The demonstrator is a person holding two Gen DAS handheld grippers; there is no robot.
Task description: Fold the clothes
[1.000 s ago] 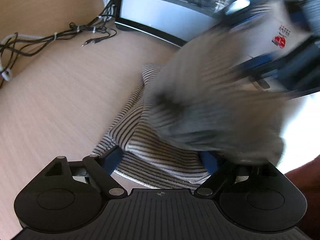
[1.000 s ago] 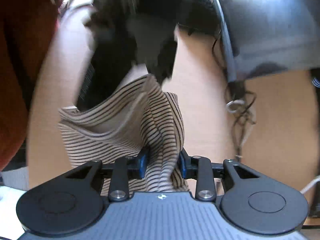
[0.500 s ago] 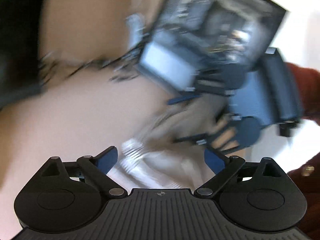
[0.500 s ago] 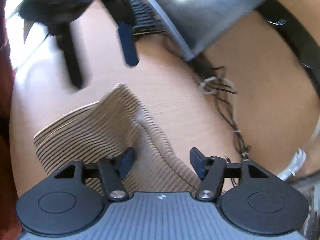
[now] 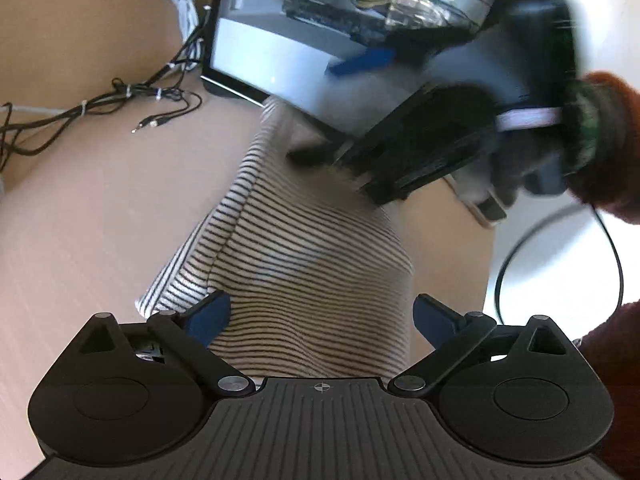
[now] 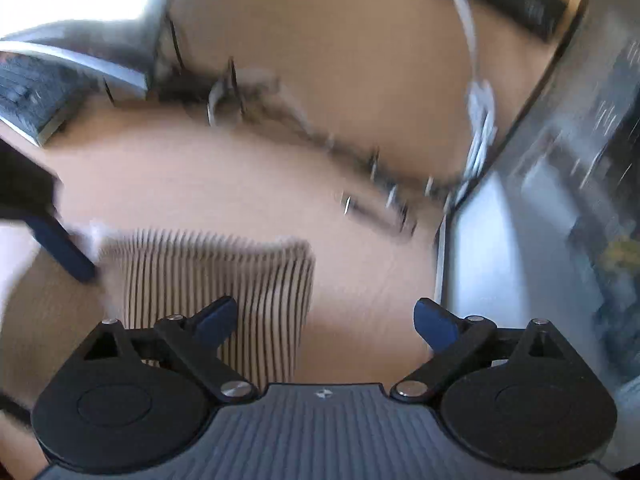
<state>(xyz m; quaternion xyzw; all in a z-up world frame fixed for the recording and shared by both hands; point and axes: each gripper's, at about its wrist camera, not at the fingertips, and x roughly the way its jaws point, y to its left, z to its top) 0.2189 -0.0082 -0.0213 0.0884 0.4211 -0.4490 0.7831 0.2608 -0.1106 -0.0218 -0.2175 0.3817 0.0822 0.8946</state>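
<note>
A beige garment with thin dark stripes (image 5: 304,264) lies folded on the light wooden table (image 5: 100,220). My left gripper (image 5: 322,316) is open, its blue fingertips (image 5: 212,312) spread over the garment's near end. The right gripper's body shows blurred at the garment's far end in the left wrist view (image 5: 420,148). In the right wrist view the garment (image 6: 224,280) lies flat at lower left. My right gripper (image 6: 324,318) is open and holds nothing, its left fingertip (image 6: 218,316) over the garment's edge. The left gripper's blue finger (image 6: 64,248) shows at the garment's far left.
A computer case with a clear side panel (image 5: 320,20) stands behind the garment. Black and white cables (image 5: 120,96) lie on the table at the left. A laptop (image 6: 48,88) and more cables (image 6: 280,120) sit beyond the garment in the blurred right wrist view.
My right gripper has let go of the striped garment and opened wide. The garment has dropped from a raised fold to lying flat. Both grippers have swung around above it.
</note>
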